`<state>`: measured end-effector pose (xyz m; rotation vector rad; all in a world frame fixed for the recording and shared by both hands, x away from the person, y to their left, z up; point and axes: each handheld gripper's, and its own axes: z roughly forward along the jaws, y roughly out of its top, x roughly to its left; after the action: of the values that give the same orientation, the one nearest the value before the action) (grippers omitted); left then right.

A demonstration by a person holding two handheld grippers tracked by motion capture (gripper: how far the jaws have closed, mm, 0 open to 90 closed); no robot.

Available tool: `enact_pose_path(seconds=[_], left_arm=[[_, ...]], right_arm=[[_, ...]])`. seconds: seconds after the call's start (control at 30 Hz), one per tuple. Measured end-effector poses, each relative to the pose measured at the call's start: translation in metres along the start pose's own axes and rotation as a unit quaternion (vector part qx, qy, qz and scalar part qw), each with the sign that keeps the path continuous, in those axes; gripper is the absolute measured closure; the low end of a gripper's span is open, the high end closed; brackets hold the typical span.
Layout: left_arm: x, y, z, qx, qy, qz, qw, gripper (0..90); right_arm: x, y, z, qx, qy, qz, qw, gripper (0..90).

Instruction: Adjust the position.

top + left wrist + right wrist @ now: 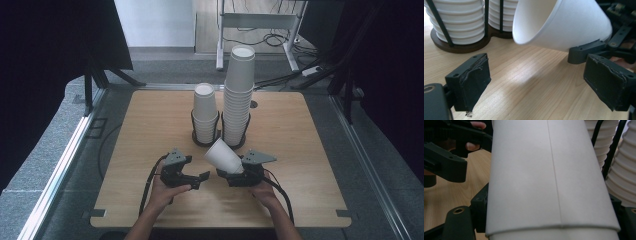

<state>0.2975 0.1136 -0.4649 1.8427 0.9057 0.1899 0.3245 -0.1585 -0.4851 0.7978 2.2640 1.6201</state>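
Presently the right gripper [239, 172] pinches a single white paper cup [223, 156] near its base, tilted mouth-first toward the two racked cup stacks [237, 90], apparently for nesting or hand-over, while the left gripper [192, 179] waits alongside, jaws spread and empty.

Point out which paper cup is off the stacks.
The single cup tilted in the right claw, mouth toward the left claw. All others sit nested upright in the short stack and tall stack.
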Motion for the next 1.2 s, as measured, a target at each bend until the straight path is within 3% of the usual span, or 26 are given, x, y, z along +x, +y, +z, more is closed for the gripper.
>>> enact_pose_path(seconds=[0.27, 0.47, 0.57, 0.93, 1.2], left_arm=[[0.007, -0.002, 0.000, -0.007, -0.028, -0.028, 0.9992, 7.1], [0.009, -0.002, -0.001, -0.033, -0.084, -0.057, 0.9943, 7.2], [0.010, 0.000, -0.003, -0.047, -0.107, -0.071, 0.9906, 7.2], [0.011, 0.003, -0.002, -0.058, -0.139, -0.090, 0.9844, 7.1], [0.013, 0.008, 0.007, -0.073, -0.171, -0.116, 0.9757, 4.7]], right_arm=[[-0.003, 0.002, -0.010, -0.059, 0.004, 0.011, 0.9982, 22.6], [-0.005, 0.001, -0.015, -0.098, 0.020, 0.022, 0.9947, 22.7], [-0.002, 0.001, -0.015, -0.102, 0.028, 0.015, 0.9943, 22.7], [0.010, -0.003, -0.006, -0.100, 0.054, -0.010, 0.9934, 22.7], [0.018, -0.005, 0.000, -0.098, 0.066, -0.015, 0.9928, 22.7]])
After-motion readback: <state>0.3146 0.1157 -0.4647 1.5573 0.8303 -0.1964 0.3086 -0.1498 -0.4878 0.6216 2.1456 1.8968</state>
